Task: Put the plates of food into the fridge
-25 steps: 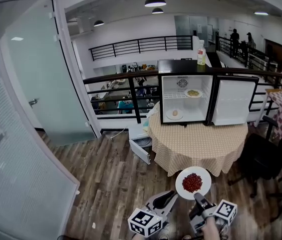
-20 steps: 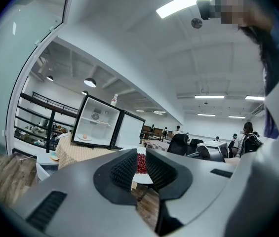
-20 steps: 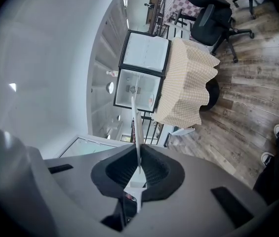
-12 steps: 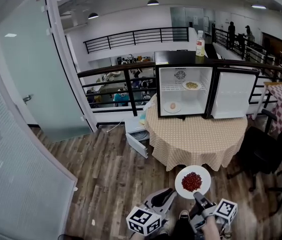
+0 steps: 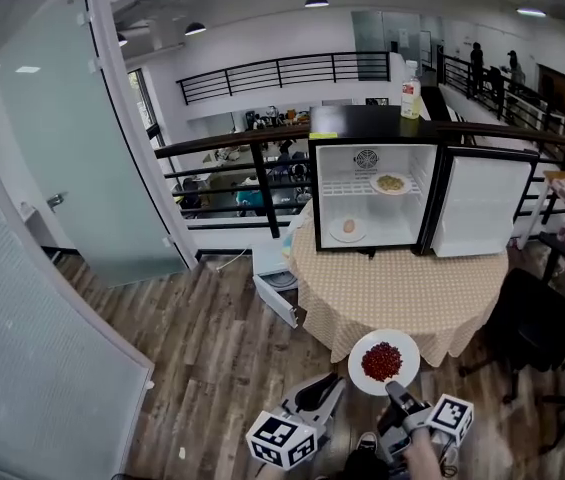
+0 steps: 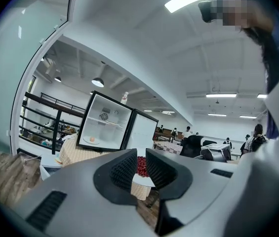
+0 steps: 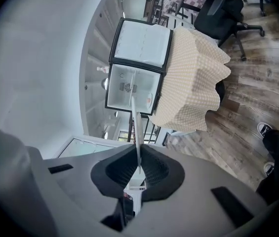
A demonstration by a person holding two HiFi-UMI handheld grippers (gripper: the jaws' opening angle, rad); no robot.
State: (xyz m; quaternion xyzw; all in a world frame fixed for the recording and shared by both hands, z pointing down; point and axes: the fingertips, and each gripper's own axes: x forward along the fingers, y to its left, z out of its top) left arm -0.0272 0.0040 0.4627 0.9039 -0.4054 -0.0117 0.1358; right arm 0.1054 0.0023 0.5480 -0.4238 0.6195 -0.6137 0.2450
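Observation:
A white plate of red food [image 5: 383,362] hangs just in front of the table, held by its near rim. My right gripper [image 5: 399,400] is shut on it. In the right gripper view the plate [image 7: 136,127] shows edge-on between the pads of that gripper [image 7: 139,157]. My left gripper [image 5: 317,398] hangs beside it to the left, shut and holding nothing. In the left gripper view, the red food [image 6: 141,166] shows beyond the narrow slit of this gripper [image 6: 141,157]. The small fridge [image 5: 367,158] stands open on the table. It holds one plate [image 5: 390,183] on the shelf and another [image 5: 348,229] on the floor.
The round table [image 5: 402,293] has a checked cloth. The fridge door [image 5: 472,206] swings out to the right, and a bottle [image 5: 411,98] stands on top. A black chair [image 5: 542,318] is at the right, a white box [image 5: 280,288] on the floor at the left, a railing behind.
The table and fridge have come slightly nearer and lower in the head view. Both grippers keep the same pose, the plate still held by the right one.

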